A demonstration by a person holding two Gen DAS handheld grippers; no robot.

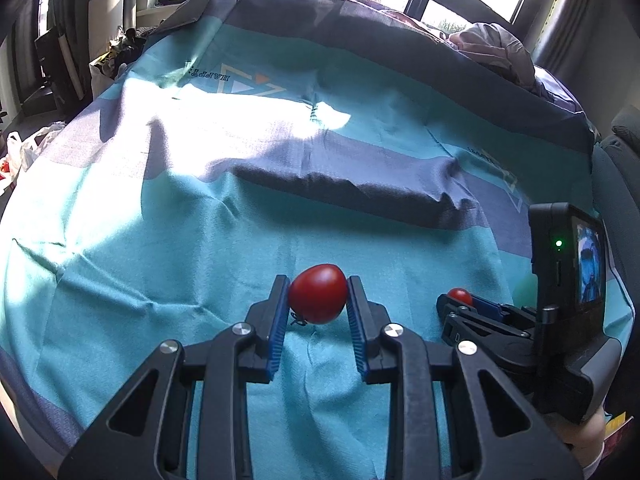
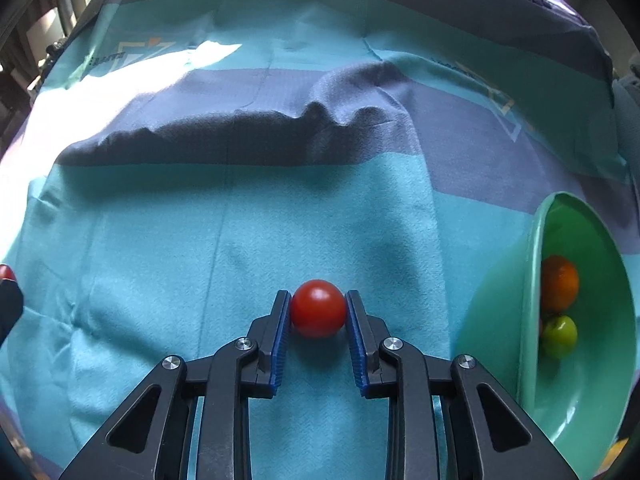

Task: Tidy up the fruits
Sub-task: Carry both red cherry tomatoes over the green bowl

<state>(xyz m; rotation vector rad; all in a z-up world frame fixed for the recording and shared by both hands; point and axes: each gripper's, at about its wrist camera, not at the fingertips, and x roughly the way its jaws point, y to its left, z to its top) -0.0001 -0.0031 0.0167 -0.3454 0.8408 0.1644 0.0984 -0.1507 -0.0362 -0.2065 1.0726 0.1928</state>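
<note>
Both claws pinching now: left gripper [image 1: 318, 300] clamped on a red tomato [image 1: 318, 299] lifted off the teal cloth [image 1: 160, 240], right gripper [image 2: 318, 310] squeezing a second tomato [image 2: 318, 308] low against the cloth, left of the green bowl [image 2: 500, 320]. Round, slick skin — could squirt out on the lift and roll off. Could also clip the bowl's near rim, jostling the orange fruit [image 2: 560, 284] and green fruit [image 2: 560, 336] inside.
</note>
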